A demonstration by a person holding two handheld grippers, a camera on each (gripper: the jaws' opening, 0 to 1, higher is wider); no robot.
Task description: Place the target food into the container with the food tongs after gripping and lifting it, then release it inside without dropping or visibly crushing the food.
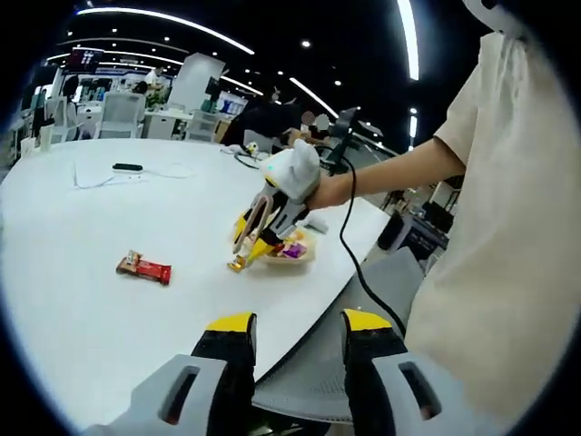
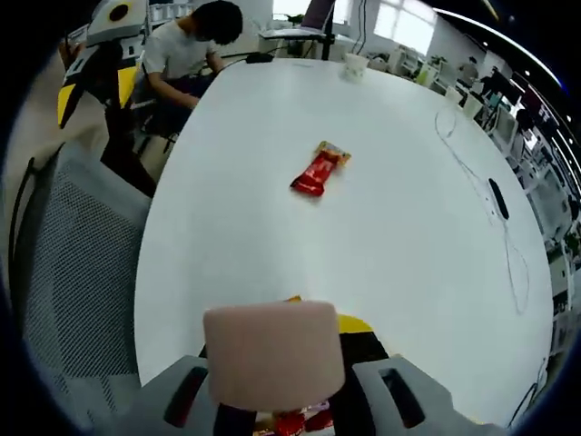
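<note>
A red snack bar (image 1: 143, 268) (image 2: 318, 171) lies flat on the white table (image 1: 82, 227), away from both grippers. In the left gripper view, a person's hand holds my right gripper (image 1: 265, 232) shut on beige food tongs (image 1: 243, 247). The tongs' tips point down at the table next to a shallow container (image 1: 304, 252) that holds purple and yellow wrapped items. In the right gripper view the tongs' beige end (image 2: 272, 359) sits between the jaws of my right gripper (image 2: 309, 331). My left gripper (image 1: 300, 331) (image 2: 91, 91) is open and holds nothing, off the table's edge.
A grey mesh chair (image 2: 73, 272) (image 1: 318, 363) stands against the table's near edge. A black remote (image 1: 128, 167) and a white cable (image 2: 508, 245) lie on the far side. A person (image 2: 186, 45) sits at the far end by a paper cup (image 2: 355, 65). The operator's torso (image 1: 508, 254) is close by.
</note>
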